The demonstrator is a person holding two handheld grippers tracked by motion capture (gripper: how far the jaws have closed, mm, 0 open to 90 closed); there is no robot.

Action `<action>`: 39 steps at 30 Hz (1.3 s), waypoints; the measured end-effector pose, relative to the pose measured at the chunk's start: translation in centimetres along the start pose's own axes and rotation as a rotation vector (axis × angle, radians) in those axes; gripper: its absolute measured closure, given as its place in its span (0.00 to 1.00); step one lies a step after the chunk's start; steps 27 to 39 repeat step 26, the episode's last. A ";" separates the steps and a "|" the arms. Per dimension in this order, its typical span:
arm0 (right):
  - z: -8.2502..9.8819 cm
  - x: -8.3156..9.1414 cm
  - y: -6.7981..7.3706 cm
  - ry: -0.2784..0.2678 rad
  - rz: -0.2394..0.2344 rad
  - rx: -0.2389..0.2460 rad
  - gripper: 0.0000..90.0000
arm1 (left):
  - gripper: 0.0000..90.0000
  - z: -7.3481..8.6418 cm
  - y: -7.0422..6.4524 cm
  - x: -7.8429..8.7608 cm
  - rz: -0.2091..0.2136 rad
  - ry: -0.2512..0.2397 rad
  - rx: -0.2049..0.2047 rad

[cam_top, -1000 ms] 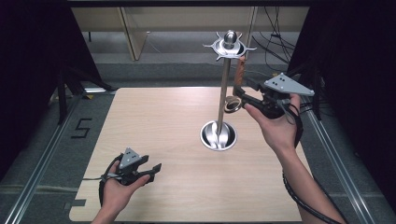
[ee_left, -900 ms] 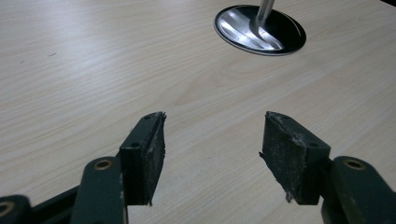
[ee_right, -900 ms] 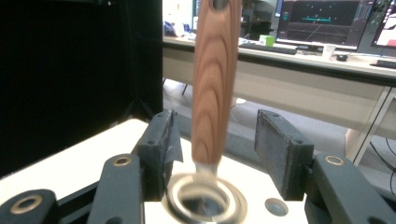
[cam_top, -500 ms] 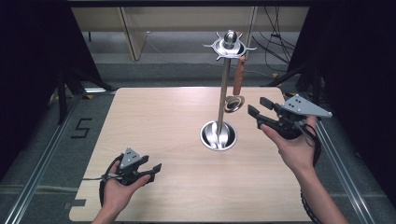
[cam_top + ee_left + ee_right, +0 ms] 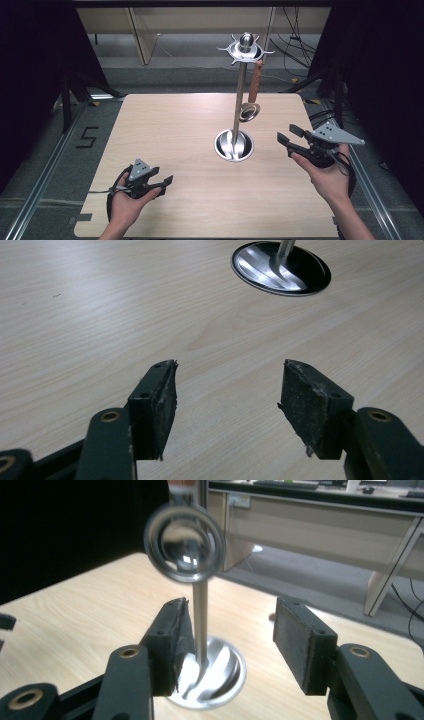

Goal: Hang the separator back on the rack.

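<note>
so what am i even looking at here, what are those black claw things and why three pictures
A person sits at a wooden table with a hand-held two-jaw tool in each hand: the left gripper and the right gripper. Both are open and hold nothing. One picture is taken from above; the other two come from small cameras riding on each gripper, looking along its black jaws. On the table stands a metal stand with a round base. A ladle with a wooden handle hangs from a hook at its top, its bowl close before the right gripper's camera.
</note>
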State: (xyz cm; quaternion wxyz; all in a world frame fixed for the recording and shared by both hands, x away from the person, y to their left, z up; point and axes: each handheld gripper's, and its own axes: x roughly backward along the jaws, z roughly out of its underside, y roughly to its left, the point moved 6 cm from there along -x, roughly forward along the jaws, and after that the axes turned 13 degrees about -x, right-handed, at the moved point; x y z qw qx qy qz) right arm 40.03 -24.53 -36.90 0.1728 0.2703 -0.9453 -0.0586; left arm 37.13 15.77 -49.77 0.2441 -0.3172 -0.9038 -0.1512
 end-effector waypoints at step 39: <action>9.0 0.8 -2.3 0.133 0.022 -0.031 0.51 | 0.43 0.1 -0.2 -0.2 0.029 0.019 -0.041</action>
